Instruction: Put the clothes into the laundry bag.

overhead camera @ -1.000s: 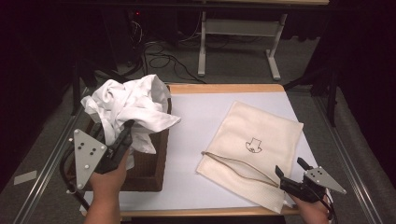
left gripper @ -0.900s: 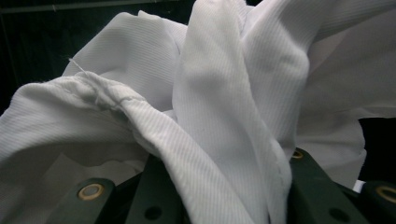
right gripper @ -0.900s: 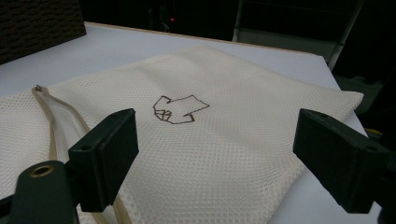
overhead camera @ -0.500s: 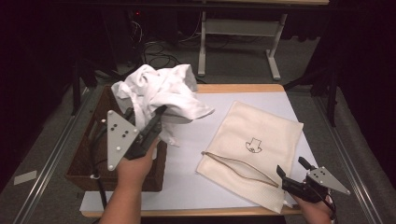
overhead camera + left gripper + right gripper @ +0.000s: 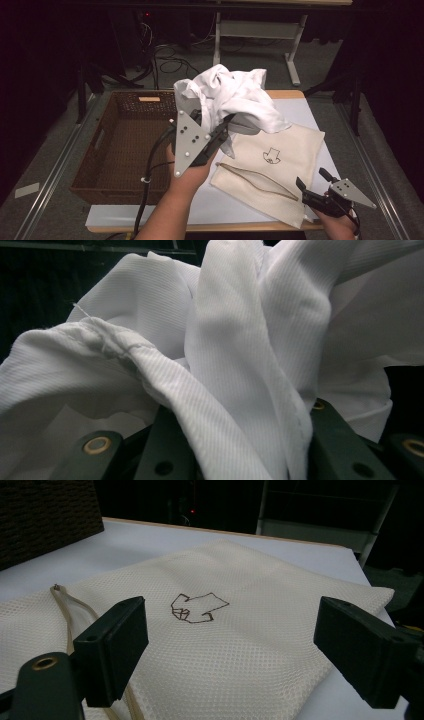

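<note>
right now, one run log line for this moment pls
left tongs: shut on white garment, above mesh laundry bag | right tongs: open at bag | wicker basket: beside

Dark rm, grey floor [image 5: 45, 165], metal desk frame [image 5: 260, 37]

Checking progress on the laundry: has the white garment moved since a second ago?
Yes. The white garment, clamped in the left gripper, has moved right, off the wicker basket toward the mesh bag.
</note>
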A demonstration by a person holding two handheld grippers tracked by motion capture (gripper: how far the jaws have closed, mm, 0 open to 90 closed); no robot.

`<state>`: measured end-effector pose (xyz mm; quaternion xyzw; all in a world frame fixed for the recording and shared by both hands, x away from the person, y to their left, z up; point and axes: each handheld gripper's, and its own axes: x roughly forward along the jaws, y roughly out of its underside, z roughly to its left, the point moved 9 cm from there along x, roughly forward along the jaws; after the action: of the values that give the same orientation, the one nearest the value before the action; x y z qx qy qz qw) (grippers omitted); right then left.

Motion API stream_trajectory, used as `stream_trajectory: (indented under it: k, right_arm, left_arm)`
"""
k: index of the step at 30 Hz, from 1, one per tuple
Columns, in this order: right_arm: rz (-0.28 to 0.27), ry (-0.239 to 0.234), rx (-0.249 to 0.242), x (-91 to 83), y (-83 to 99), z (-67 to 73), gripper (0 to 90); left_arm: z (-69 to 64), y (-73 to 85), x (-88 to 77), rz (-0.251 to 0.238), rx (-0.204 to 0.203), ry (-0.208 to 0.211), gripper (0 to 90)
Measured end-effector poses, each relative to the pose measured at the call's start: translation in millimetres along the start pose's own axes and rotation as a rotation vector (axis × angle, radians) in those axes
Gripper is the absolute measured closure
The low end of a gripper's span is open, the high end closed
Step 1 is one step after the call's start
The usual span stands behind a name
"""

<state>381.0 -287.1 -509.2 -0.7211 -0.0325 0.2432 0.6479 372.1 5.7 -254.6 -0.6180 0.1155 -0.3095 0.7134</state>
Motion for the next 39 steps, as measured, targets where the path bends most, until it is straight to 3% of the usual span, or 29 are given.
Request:
stream_trajectory:
  k: [5, 8, 12, 14, 16, 20, 25, 26, 28, 31, 39]
  right_arm:
    - [0.005, 0.001, 0.004, 0.5, 0.5, 0.7, 14.9]
    - [0.006, 0.000, 0.001, 0.7, 0.7, 1.3, 14.8]
    - [0.005, 0.000, -0.003, 0.9, 0.6, 1.7, 14.9]
    - [0.009, 0.000, -0.004, 1.3, 1.1, 2.4, 14.9]
    - [0.011, -0.010, -0.011, 2.5, 1.6, 3.8, 14.9]
    - [0.023, -0.012, -0.016, 4.6, 3.1, 5.2, 14.9]
    - [0.038, -0.016, -0.006, 6.9, 4.4, 6.1, 14.9]
    - [0.048, -0.020, -0.007, 9.7, 5.5, 8.0, 14.9]
    - [0.061, -0.022, -0.015, 11.5, 6.7, 9.5, 14.9]
    - [0.135, -0.033, -0.060, 17.9, 14.3, 18.6, 15.3]
    - [0.191, -0.084, -0.044, 28.3, 17.7, 33.6, 16.9]
  left_arm:
    - [-8.5, 10.1, 2.7, 0.020, -0.007, 0.022, 72.1]
    - [-15.0, 28.9, 1.7, 0.050, -0.016, 0.048, 72.1]
    - [-17.6, 45.0, -1.1, 0.071, -0.045, 0.066, 72.0]
    - [-19.0, 60.4, -6.3, 0.088, -0.097, 0.093, 72.0]
    - [-19.0, 65.5, -9.4, 0.095, -0.109, 0.102, 72.0]
    - [-13.2, 85.2, -29.3, 0.134, -0.166, 0.120, 72.0]
    - [-9.3, 97.8, -50.2, 0.165, -0.154, 0.118, 71.9]
    - [-9.2, 106.3, -60.0, 0.184, -0.169, 0.123, 71.9]
    - [-10.1, 110.9, -64.3, 0.190, -0.183, 0.128, 71.9]
    - [-17.7, 128.8, -78.6, 0.222, -0.219, 0.158, 71.8]
    - [-35.4, 154.8, -90.1, 0.306, -0.174, 0.211, 71.5]
